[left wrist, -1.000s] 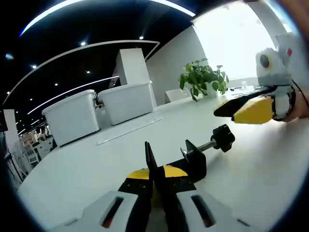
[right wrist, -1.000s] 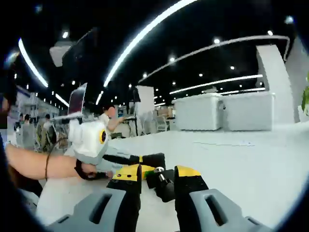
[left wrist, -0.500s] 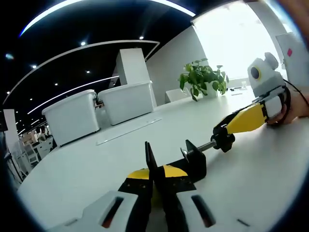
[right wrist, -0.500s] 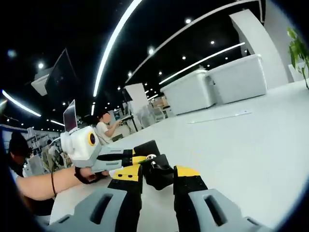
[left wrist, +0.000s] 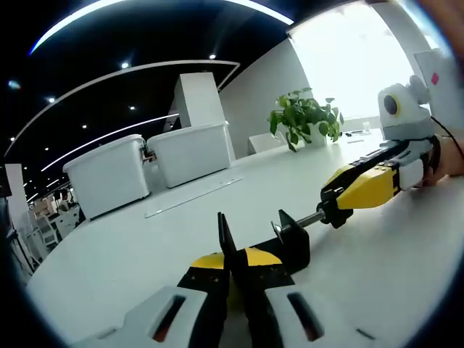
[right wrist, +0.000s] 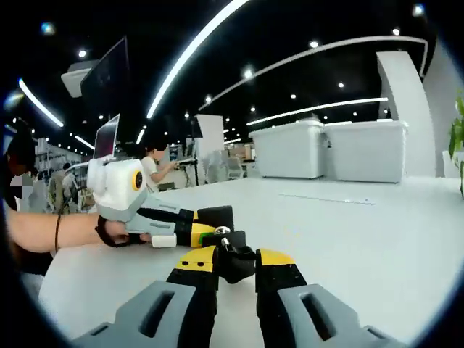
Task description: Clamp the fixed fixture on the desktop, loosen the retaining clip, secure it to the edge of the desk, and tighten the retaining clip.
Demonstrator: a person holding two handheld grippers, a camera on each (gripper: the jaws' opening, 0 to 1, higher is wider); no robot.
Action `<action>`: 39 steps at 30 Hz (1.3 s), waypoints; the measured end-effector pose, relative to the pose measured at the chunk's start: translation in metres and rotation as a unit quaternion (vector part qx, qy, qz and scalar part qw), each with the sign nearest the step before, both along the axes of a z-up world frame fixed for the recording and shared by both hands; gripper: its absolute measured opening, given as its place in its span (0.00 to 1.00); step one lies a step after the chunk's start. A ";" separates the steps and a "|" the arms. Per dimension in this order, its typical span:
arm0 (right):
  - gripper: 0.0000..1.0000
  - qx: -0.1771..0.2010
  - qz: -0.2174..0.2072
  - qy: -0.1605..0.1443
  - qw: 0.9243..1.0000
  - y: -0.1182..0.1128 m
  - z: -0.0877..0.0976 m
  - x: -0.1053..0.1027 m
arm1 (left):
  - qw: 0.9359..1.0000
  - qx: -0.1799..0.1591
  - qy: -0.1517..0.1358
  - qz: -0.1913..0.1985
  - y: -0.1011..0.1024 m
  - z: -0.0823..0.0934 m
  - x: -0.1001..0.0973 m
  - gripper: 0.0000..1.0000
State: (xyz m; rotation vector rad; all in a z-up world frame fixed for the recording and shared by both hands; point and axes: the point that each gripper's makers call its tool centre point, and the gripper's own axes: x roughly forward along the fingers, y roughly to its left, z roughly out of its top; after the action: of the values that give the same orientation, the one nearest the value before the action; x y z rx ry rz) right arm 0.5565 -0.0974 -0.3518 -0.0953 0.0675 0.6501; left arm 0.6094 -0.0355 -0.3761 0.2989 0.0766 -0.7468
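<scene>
Gripping the black clamp (left wrist: 290,243) by its thin upright plate, the left gripper (left wrist: 230,270) is pressing its yellow-tipped jaws together on that plate in the left gripper view. The clamp is sitting on the white desk (left wrist: 130,261), near the camera, with its threaded rod pointing away to the right and ending in a black knob (left wrist: 335,210). The right gripper (left wrist: 341,199) is reaching in from the right side of that view, and its yellow jaws are closing around the knob. In the right gripper view, the right gripper (right wrist: 233,262) is pinching the same knob (right wrist: 233,259) between its jaws, with the clamp (right wrist: 216,220) just beyond and the left gripper (right wrist: 190,233) coming in from the left, held by a hand (right wrist: 116,232). Farther across the desk, two white storage bins (left wrist: 145,170) are standing side by side. A leafy green plant (left wrist: 303,117) is sitting at the far right by a bright window (left wrist: 348,65). A thin flat strip (left wrist: 192,197) is lying on the desk in front of the bins.
</scene>
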 end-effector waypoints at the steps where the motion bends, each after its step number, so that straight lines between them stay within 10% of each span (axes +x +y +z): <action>1: 0.18 -0.032 0.001 -0.022 0.999 0.002 0.001 -0.001 | 1.000 0.000 0.000 0.000 0.000 0.000 0.000 0.06; 5: 0.18 -0.109 0.002 -0.077 0.991 0.007 0.001 -0.005 | 1.000 0.000 0.000 0.000 0.000 0.000 0.000 0.06; 12: 0.19 -0.248 0.002 -0.167 0.954 0.013 0.000 -0.006 | 1.000 0.001 0.000 0.002 0.001 0.000 0.001 0.06; 28: 0.21 -0.336 0.001 -0.220 0.916 0.014 -0.005 -0.009 | 1.000 0.001 -0.001 0.003 0.001 -0.001 0.000 0.06; 33: 0.21 -0.319 0.002 -0.209 0.925 0.013 -0.004 -0.009 | 1.000 0.001 -0.001 0.003 0.001 -0.001 -0.001 0.06; 39: 0.22 -0.099 -0.003 -0.086 0.991 0.008 0.006 -0.007 | 1.000 0.002 -0.001 0.003 0.001 -0.001 0.000 0.06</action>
State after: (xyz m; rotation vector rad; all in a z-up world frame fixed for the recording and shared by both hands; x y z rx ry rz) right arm 0.5493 -0.0889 -0.3459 -0.3421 -0.0343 0.6248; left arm 0.6092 -0.0350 -0.3772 0.3027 0.0762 -0.7413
